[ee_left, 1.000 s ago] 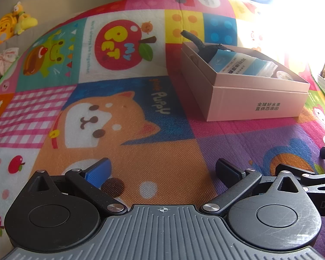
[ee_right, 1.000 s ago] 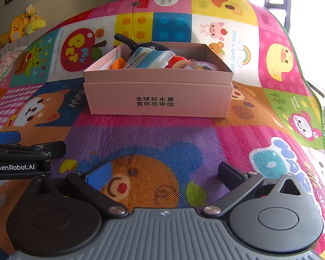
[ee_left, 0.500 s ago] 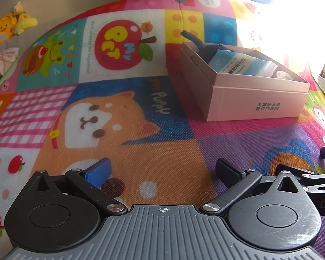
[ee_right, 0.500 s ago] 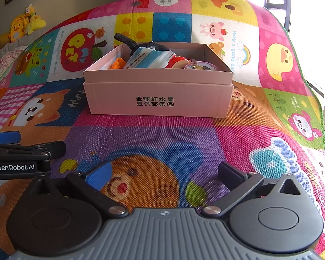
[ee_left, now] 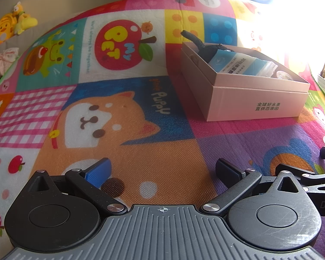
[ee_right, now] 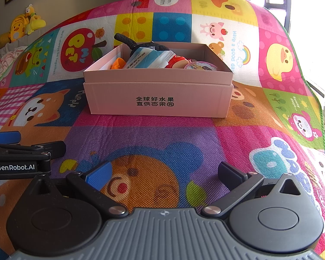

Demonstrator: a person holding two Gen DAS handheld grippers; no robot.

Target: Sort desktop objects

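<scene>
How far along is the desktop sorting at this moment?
It looks finished or nearly so. Done: the pink box already holds a blue-white packet, an orange piece and other items. In hand: nothing; the left hand-held gripper and right hand-held gripper are open. Left: no loose objects show on the play mat.

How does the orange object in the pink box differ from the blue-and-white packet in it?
The orange object is small and sits low in the left corner; the blue-and-white packet is much larger, printed with text, and lies tilted across the middle. Both rest inside the pink box.
</scene>
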